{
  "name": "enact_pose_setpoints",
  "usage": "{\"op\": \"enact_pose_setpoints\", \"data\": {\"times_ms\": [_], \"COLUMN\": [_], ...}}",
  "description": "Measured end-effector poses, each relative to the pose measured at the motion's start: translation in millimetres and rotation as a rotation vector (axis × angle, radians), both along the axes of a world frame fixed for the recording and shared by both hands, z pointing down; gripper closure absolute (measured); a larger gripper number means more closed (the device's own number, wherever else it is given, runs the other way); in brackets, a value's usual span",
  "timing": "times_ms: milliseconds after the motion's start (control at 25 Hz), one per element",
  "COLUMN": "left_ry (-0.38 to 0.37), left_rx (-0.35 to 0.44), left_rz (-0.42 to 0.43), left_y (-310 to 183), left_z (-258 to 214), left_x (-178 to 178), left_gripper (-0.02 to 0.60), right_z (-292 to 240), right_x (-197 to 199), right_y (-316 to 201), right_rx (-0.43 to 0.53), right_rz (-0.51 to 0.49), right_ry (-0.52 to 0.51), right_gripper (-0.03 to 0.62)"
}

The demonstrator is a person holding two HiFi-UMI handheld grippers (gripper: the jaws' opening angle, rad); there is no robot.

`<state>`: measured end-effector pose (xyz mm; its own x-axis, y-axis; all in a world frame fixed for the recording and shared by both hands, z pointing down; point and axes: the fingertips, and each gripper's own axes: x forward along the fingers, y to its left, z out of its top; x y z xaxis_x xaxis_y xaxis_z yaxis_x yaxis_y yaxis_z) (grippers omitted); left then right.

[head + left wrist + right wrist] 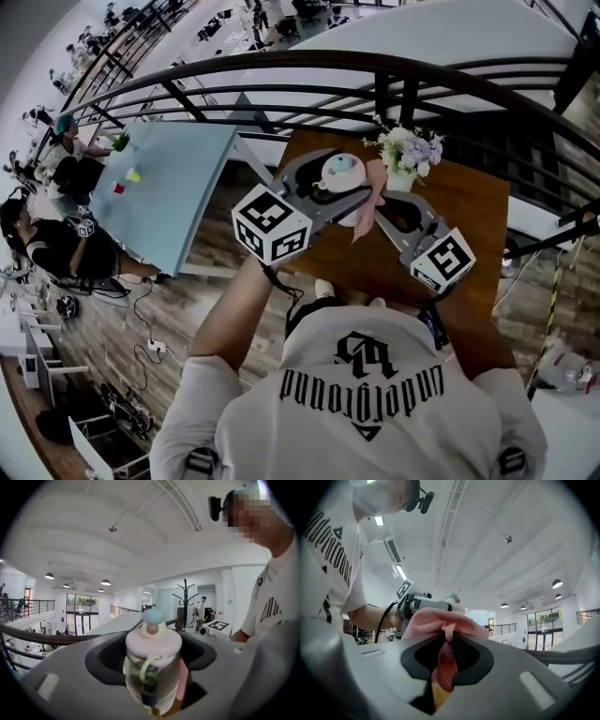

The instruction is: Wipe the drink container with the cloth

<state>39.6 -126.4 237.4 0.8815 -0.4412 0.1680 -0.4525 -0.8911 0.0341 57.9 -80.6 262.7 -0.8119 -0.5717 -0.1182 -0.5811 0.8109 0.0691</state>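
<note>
The left gripper [333,183] is clenched on the drink container [152,665]. Its jaws stand only as far apart as the clear body is wide and press it from both sides just below the pale pink lid [153,641]. A small blue-capped knob [153,616] tops the lid, and a green loop [146,670] hangs from it down the front of the body. The container's lid end points away from that gripper's camera. In the head view it is held in the air above the brown wooden surface [469,211], not resting on it.

The right gripper [382,208] has its jaws drawn almost together, grasping the pink cloth [440,623]. The cloth bunches in a wad beyond the jaw tips, and a narrow strip of it trails down through the slot between them. From the head view the cloth hangs just to the right of the container, and in the left gripper view a pink fold shows against the container's right side, seemingly touching it.

A white pot of pale flowers [408,155] stands on the surface just beyond the two grippers, with a dark curved railing [281,80] behind it
</note>
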Motion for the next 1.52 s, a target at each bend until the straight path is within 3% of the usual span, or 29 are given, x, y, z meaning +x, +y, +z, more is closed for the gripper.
{"op": "enact_pose_setpoints", "data": {"times_ms": [320, 560, 800, 1080, 1520], "left_ry": [0.054, 0.028, 0.016, 0.028, 0.071], "left_rx": [0.003, 0.000, 0.024, 0.047, 0.059], "left_rz": [0.077, 0.169, 0.229, 0.285, 0.265], "left_y": [16, 32, 45, 52, 42], "left_z": [-13, -11, -7, -12, -29], "left_x": [10, 26, 40, 39, 21], "left_gripper": [0.196, 0.196, 0.196, 0.196, 0.196], "right_z": [-49, -75, -93, -52, 56], "right_x": [18, 27, 18, 20, 14], "right_y": [-13, -26, -18, -36, -18], "right_rx": [0.077, 0.087, 0.117, 0.015, -0.243], "right_rz": [-0.067, -0.091, -0.198, -0.220, -0.255], "right_ry": [-0.021, -0.070, -0.048, -0.051, -0.109], "right_gripper": [0.546, 0.548, 0.548, 0.549, 0.549]}}
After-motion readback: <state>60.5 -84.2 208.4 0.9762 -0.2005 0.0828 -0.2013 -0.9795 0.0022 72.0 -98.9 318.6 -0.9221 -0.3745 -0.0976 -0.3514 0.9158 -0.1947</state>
